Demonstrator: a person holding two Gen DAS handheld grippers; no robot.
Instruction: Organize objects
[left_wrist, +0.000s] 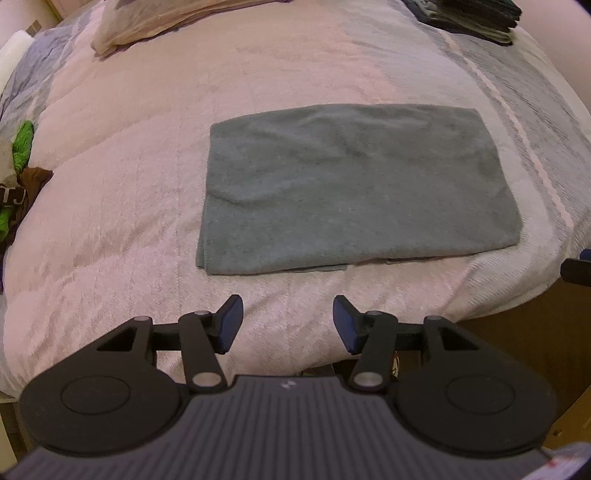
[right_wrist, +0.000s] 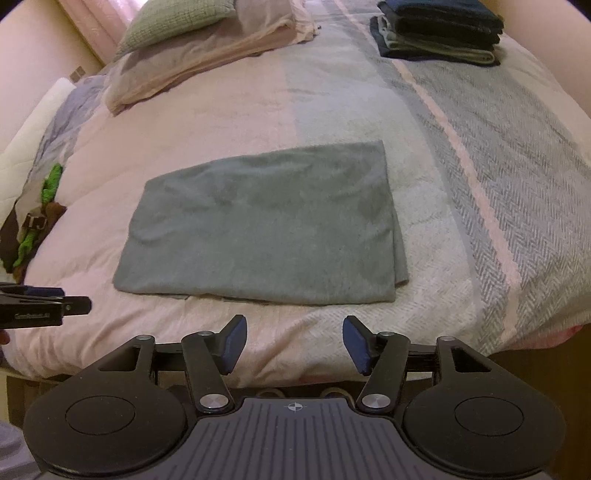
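Lying folded flat on the bed (left_wrist: 110, 184), the grey towel (left_wrist: 354, 192) looks soft and limp, best pinched at its near corners by both wide-open, empty tools (left_wrist: 288, 325) (right_wrist: 293, 343).

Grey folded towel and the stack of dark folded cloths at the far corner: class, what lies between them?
Only bare bedspread lies between the grey folded towel and the stack of dark folded cloths, clearest in the right wrist view.
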